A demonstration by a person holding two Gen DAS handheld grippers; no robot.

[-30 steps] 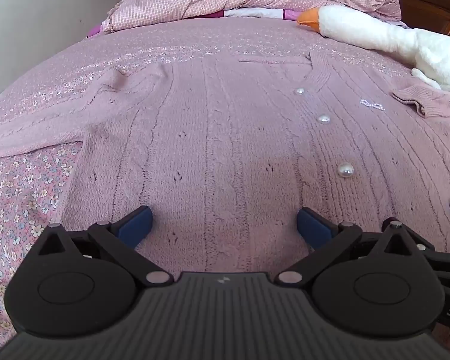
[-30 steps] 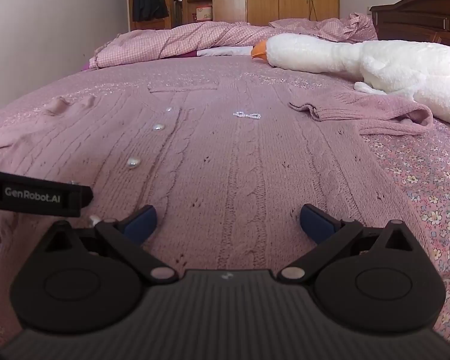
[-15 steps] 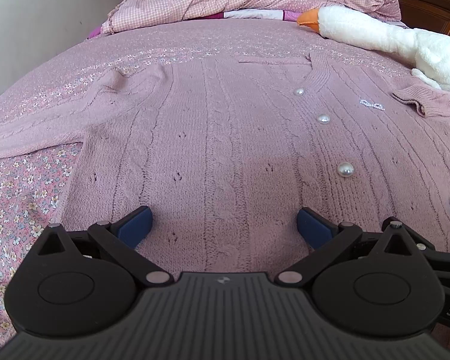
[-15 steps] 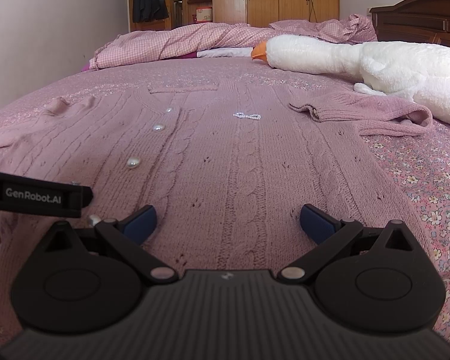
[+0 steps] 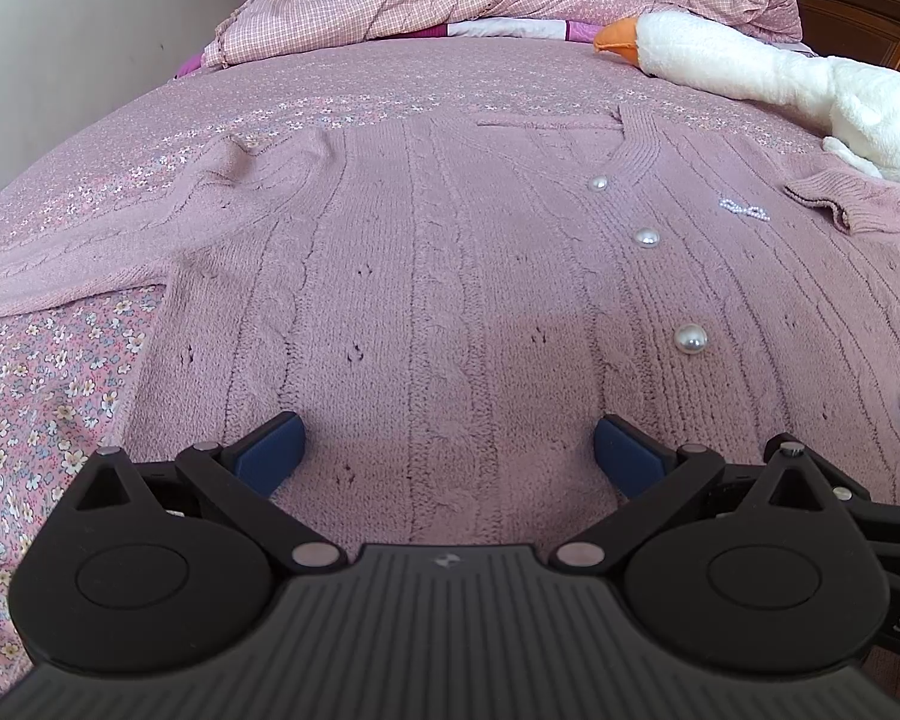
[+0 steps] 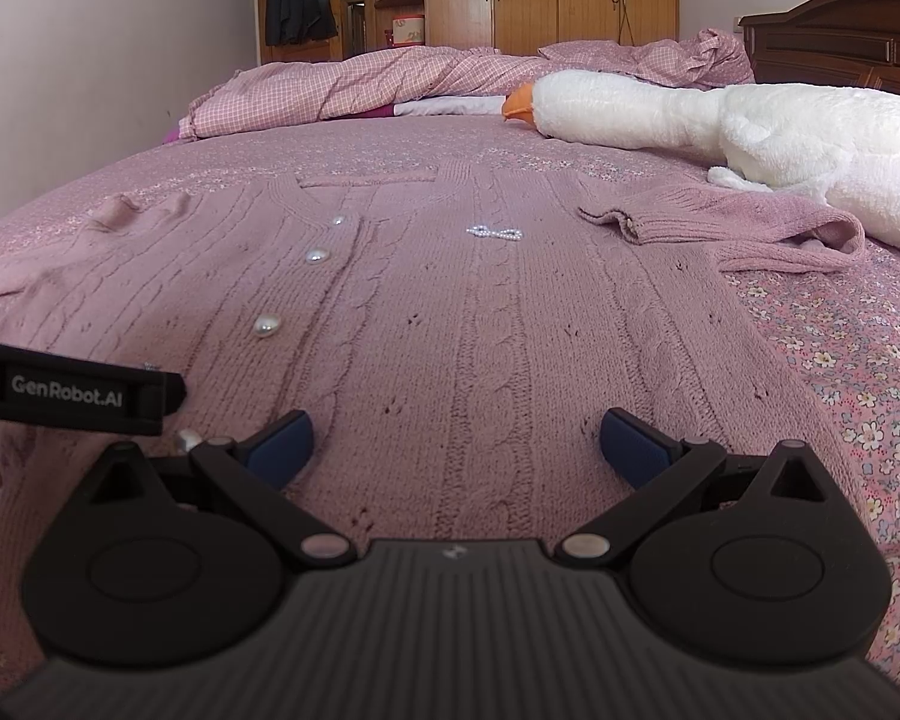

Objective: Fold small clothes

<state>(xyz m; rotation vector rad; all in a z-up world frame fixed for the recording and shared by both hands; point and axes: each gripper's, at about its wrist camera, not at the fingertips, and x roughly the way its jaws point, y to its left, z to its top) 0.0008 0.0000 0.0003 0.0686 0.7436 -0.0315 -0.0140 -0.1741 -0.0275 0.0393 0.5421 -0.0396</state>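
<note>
With the pink cable-knit cardigan [image 5: 450, 276] spread flat and buttoned across the centre of the bed [image 5: 48, 396], the fold is judged not yet started: left gripper [image 5: 447, 450] and right gripper [image 6: 456, 441] hover spread apart, empty, above its hem, which the next move must pinch.

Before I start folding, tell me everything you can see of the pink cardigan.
The pink cardigan is cable-knit, lying flat, front up on the floral bedspread. Pearl-like buttons run down its placket, apparently closed; a small beaded bow decorates the chest. One sleeve stretches outward, the other lies bunched beside the plush goose. Neither gripper holds it.
</note>
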